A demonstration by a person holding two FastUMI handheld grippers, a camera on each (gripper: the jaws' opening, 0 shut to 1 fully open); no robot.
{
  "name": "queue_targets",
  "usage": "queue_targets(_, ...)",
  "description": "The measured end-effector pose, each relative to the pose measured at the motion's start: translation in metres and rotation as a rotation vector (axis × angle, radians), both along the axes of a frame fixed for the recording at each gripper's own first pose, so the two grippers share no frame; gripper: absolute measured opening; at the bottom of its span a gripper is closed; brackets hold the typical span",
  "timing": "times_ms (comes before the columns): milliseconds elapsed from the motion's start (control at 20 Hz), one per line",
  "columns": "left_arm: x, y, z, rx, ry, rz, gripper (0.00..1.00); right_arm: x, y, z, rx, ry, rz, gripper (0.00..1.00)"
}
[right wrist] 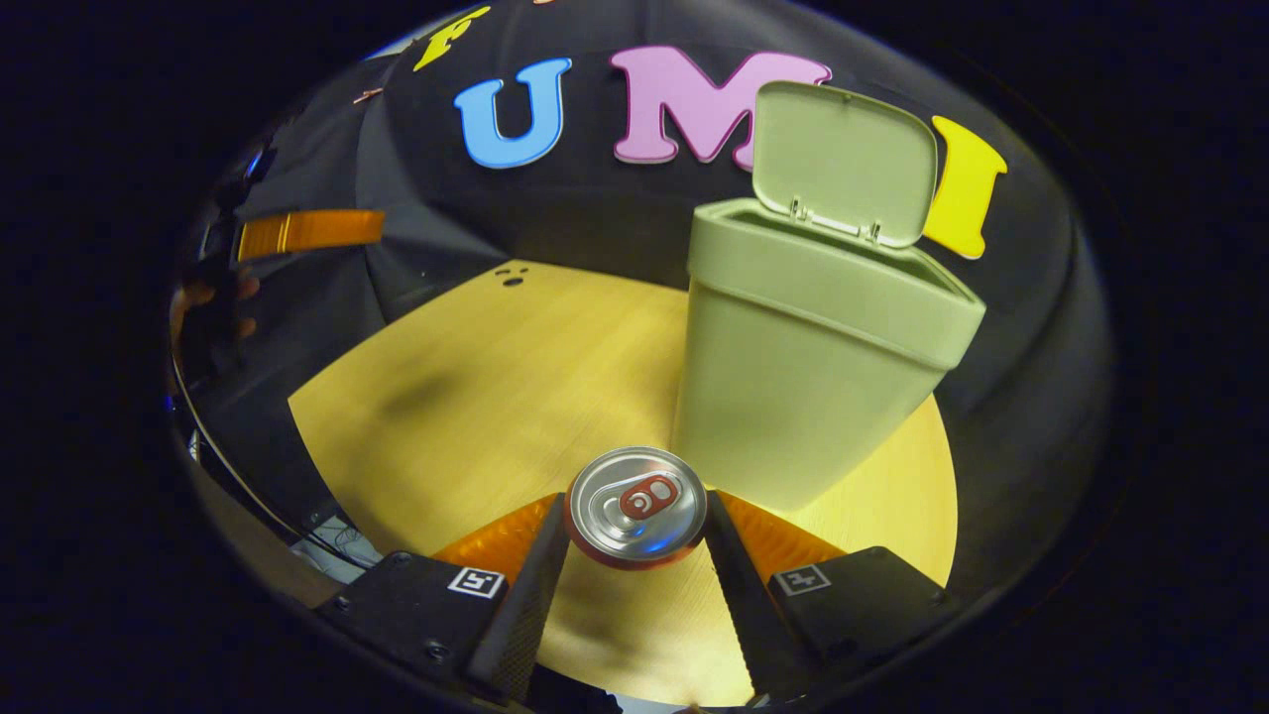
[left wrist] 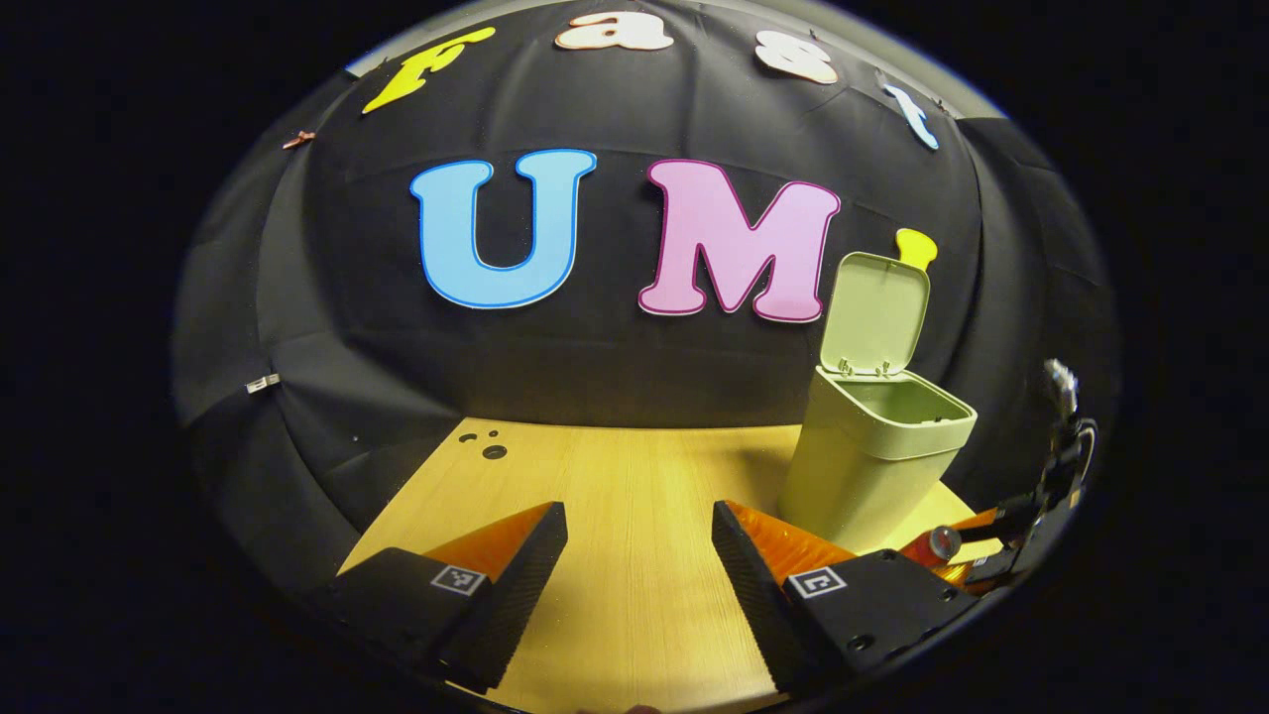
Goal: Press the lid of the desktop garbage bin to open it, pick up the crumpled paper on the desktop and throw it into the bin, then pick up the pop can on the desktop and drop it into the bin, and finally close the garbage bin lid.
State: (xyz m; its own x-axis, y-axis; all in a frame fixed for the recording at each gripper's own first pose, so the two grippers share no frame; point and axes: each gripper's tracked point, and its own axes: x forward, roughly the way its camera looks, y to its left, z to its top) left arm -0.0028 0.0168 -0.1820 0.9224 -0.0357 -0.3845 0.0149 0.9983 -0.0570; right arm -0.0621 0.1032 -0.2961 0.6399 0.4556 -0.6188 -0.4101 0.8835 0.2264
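Between the right tool (right wrist: 634, 535), pop can (right wrist: 635, 506) stands upright.

One garbage bin (right wrist: 793, 387), its one lid (right wrist: 843, 164) raised, beyond the jaws; one pop can (right wrist: 634, 508) between them; one surface (right wrist: 476, 397).

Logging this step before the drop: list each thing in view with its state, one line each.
Garbage bin: upright on the table, open.
Lid: raised, hinged at the back.
Pop can: between the right gripper's fingers, top facing the camera, tab unopened.
Right gripper: shut on the pop can.
Left gripper: open, holding nothing.
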Motion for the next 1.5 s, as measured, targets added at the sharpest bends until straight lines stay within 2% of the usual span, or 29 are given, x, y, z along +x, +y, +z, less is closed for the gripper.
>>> queue_targets(450,0.000,-0.009,0.005,-0.006,-0.012,-0.009,0.95,0.070,-0.014,0.110,0.130,-0.204,-0.079,0.82)
queue_targets(850,-0.005,-0.010,0.006,-0.001,-0.013,0.005,0.95,0.121,-0.043,0.152,0.231,-0.292,-0.167,0.82)
queue_targets(1200,-0.007,-0.009,0.008,0.009,-0.012,0.013,0.95,0.163,-0.073,0.151,0.201,-0.325,-0.239,0.82)
queue_targets(1500,-0.008,-0.008,0.006,0.010,-0.008,0.024,0.95,0.194,-0.078,0.110,0.131,-0.273,-0.256,0.82)
